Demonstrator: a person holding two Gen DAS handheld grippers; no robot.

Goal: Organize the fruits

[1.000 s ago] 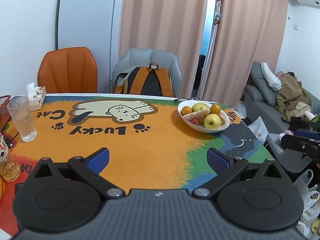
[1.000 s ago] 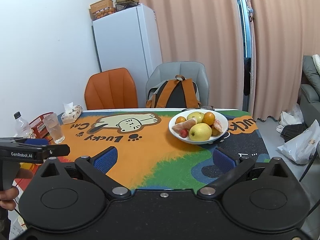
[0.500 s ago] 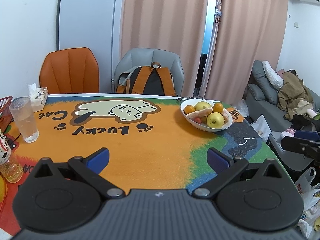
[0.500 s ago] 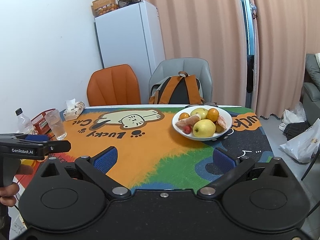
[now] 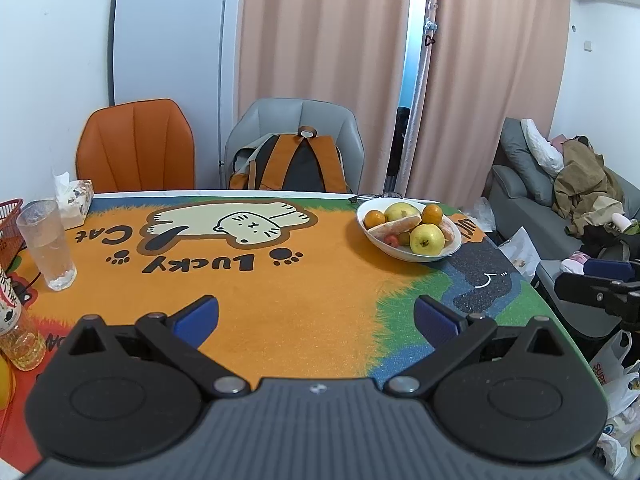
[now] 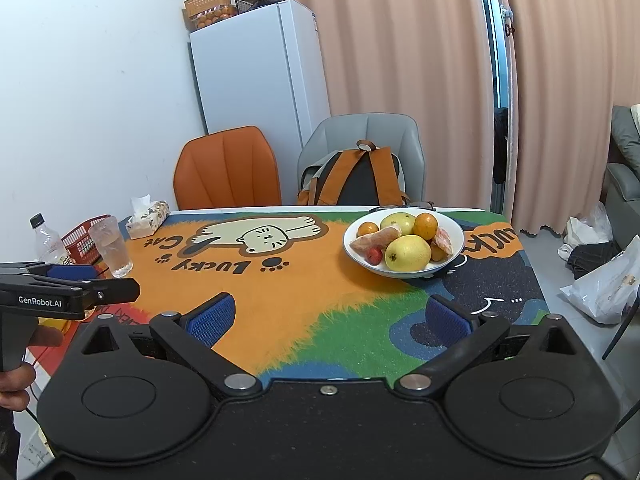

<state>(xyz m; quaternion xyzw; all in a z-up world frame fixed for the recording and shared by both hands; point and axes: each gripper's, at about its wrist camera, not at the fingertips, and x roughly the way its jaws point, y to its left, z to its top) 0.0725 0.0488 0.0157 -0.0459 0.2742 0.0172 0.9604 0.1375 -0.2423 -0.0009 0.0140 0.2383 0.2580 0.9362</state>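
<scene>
So we hold both grippers, left gripper (image 5: 316,316) and right gripper (image 6: 328,316), wide and empty; fruit bowl (image 6: 403,266) at one o'clock on the mat (image 6: 304,292).

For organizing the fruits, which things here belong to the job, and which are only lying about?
Belongs to the job:
white bowl
yellow apple
oranges
small red fruit

Lying about:
drinking glass
tissue box
plastic bottle
red basket
backpack

"Lucky Cat" on table mat (image 6: 304,280); "GenRobot.AI" on left gripper (image 6: 60,292).
</scene>
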